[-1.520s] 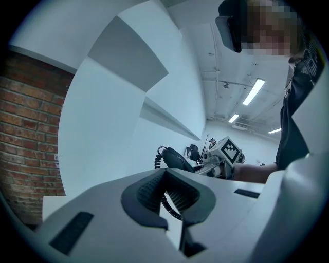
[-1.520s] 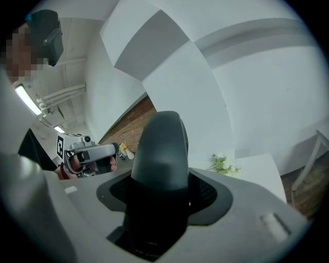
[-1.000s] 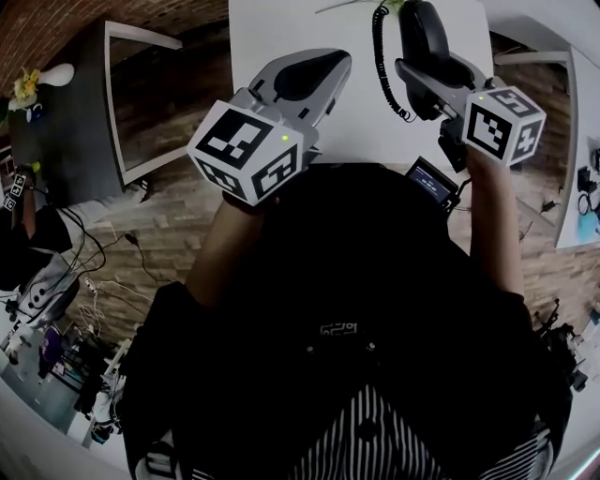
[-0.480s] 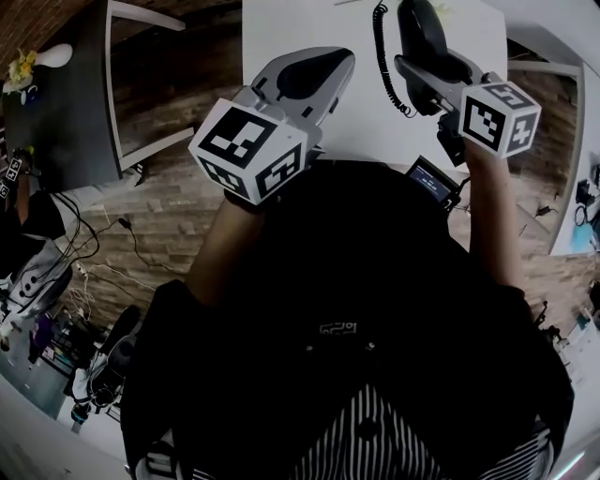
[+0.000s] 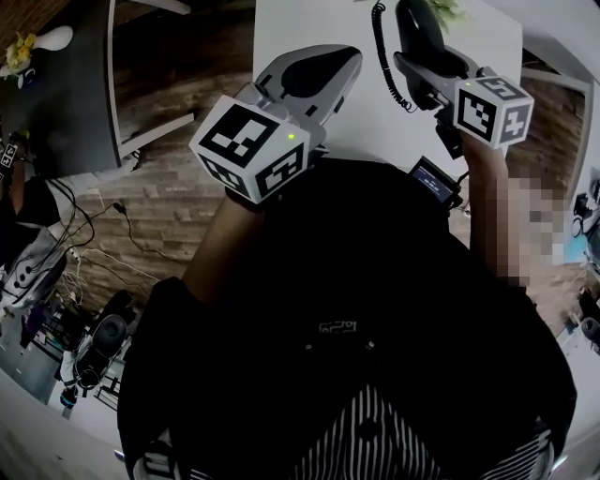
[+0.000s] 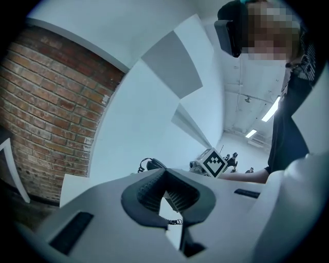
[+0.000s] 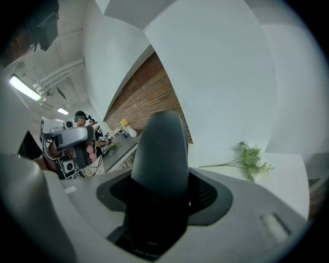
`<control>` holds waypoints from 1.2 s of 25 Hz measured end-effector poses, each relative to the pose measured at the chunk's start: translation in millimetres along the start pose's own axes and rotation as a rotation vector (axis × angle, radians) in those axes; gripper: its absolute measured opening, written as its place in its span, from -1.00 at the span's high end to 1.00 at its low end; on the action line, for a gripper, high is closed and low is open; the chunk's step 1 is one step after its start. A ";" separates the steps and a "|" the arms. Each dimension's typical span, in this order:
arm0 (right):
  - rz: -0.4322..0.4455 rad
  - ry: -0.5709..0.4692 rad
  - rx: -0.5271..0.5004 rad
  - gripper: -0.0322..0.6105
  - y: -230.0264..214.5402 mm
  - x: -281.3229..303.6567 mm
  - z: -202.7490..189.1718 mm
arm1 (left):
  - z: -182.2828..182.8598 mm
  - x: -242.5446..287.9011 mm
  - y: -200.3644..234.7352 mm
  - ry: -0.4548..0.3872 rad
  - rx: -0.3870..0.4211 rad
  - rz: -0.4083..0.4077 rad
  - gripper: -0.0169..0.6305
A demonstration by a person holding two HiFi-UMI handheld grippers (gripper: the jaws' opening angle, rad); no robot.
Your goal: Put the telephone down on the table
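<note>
At the upper left of the head view, a white vase (image 5: pixel 53 38) holding yellow flowers stands on a dark table (image 5: pixel 66 112). Right of it, the left gripper (image 5: pixel 314 75) hangs over the near edge of the white, smooth bench (image 5: pixel 361 127). Its ribbed dark fingers (image 6: pixel 141 192) are drawn narrow, tips meeting, with nothing between them. A black coiled cord (image 5: pixel 380 47) runs down the bench toward the right gripper (image 5: pixel 439 70). This gripper's fingers (image 7: pixel 208 198) clamp the telephone (image 5: pixel 419 28) – a smooth, rounded black handset at the upper right, over the bench. Its long axis runs along the fingers, the free end pointing toward the top edge. In the right gripper view, a green sprig (image 7: pixel 252 162) lies on the bench at the right.
</note>
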State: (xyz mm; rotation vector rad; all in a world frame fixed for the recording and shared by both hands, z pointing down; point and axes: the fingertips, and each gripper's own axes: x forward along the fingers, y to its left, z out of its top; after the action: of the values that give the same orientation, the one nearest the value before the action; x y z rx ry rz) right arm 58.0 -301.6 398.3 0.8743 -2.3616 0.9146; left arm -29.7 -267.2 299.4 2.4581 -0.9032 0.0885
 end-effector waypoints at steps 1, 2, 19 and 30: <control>0.000 0.008 0.001 0.05 -0.6 5.9 -1.4 | -1.8 -1.1 3.8 0.004 -0.004 0.001 0.92; 0.000 0.015 0.002 0.05 -1.1 11.7 -2.7 | -4.1 -1.9 7.8 0.009 -0.009 0.000 0.92; 0.018 0.076 0.079 0.05 -27.0 50.2 -38.9 | -17.3 10.8 14.4 0.079 -0.027 -0.010 0.92; -0.089 0.177 0.096 0.05 -64.3 96.7 -87.9 | -31.6 4.6 34.5 0.107 -0.065 0.002 0.92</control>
State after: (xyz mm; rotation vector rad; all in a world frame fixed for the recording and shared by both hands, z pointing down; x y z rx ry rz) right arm 51.8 -313.7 543.3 0.8893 -2.1270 1.0310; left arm -44.0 -276.7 343.2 2.3682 -0.8488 0.1871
